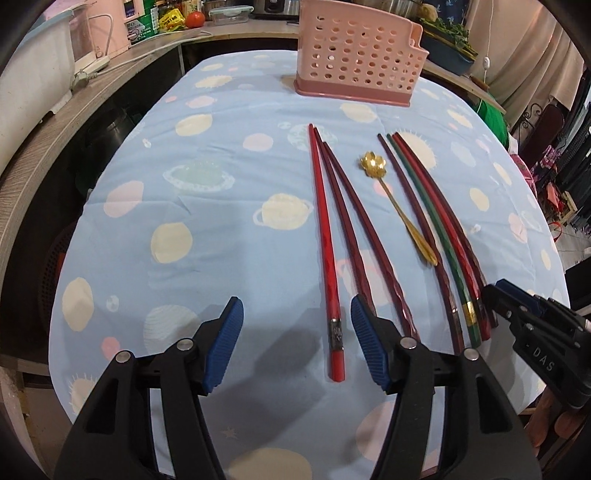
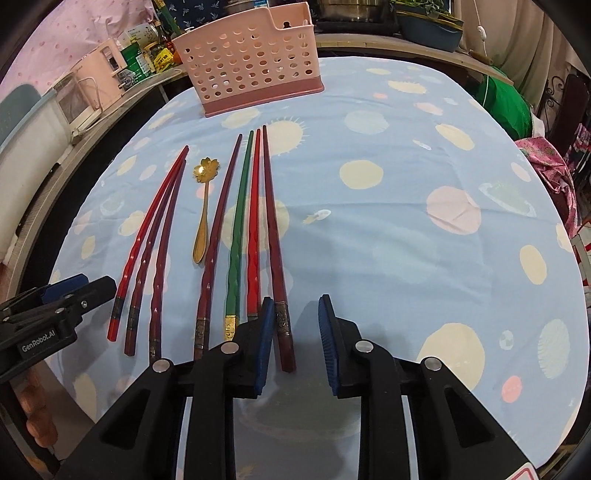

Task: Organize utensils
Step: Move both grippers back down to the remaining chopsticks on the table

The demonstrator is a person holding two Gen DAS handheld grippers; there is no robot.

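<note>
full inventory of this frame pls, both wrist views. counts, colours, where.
chopsticks left group: 3, one bright red, two dark red, left of the spoon
gold spoon: 1, flower-shaped bowl, between the two chopstick groups
chopsticks right group: 4, dark red, green, bright red, dark red, right of the spoon
utensil holder: 1, pink, perforated, upright at the far table edge
tablecloth: 1, light blue with planet print, covers the table
counter clutter: containers, a tomato, behind the table
left gripper: open, black with blue pads, a bright red chopstick end between the jaws
right gripper: open, at the rightmost chopstick's end
</note>
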